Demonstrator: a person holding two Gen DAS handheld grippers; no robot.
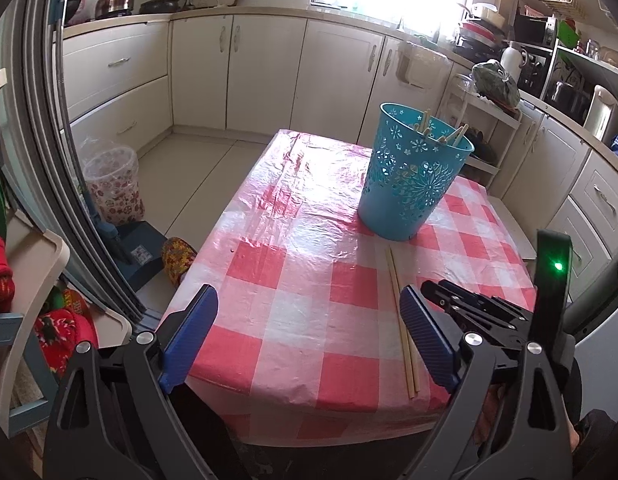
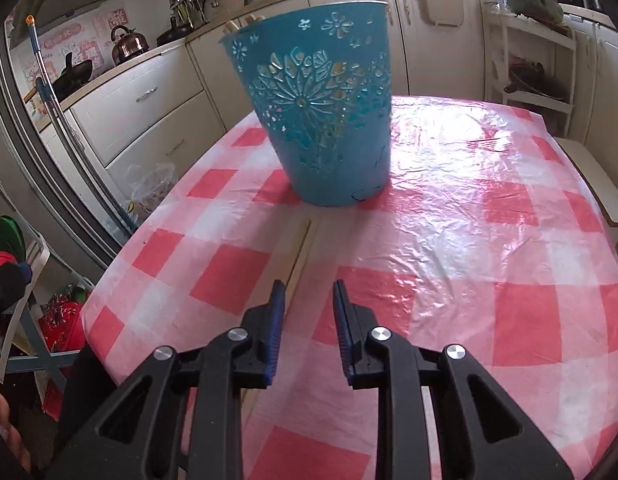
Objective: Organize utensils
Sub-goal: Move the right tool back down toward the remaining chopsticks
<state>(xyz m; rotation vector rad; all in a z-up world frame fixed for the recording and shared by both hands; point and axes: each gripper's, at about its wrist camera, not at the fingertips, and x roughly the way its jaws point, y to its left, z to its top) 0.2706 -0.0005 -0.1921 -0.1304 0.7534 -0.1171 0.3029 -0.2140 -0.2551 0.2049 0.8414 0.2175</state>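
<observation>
A blue perforated plastic bucket [image 1: 413, 172] stands on the red-and-white checked table [image 1: 293, 304] and holds several wooden sticks. It also shows in the right wrist view [image 2: 325, 112]. A pair of wooden chopsticks [image 1: 401, 320] lies on the cloth in front of the bucket; it also shows in the right wrist view [image 2: 299, 256]. My left gripper [image 1: 309, 312] is wide open and empty above the near table edge. My right gripper [image 2: 309, 292] is partly open and empty, low over the table, with the chopsticks running by its left finger [image 2: 275, 312].
Cream kitchen cabinets [image 1: 237, 76] ring the room. A lined floral waste bin [image 1: 111, 184] stands on the floor at left. A white rack [image 1: 485, 136] stands behind the table. A fridge door edge [image 1: 49, 128] is at the far left.
</observation>
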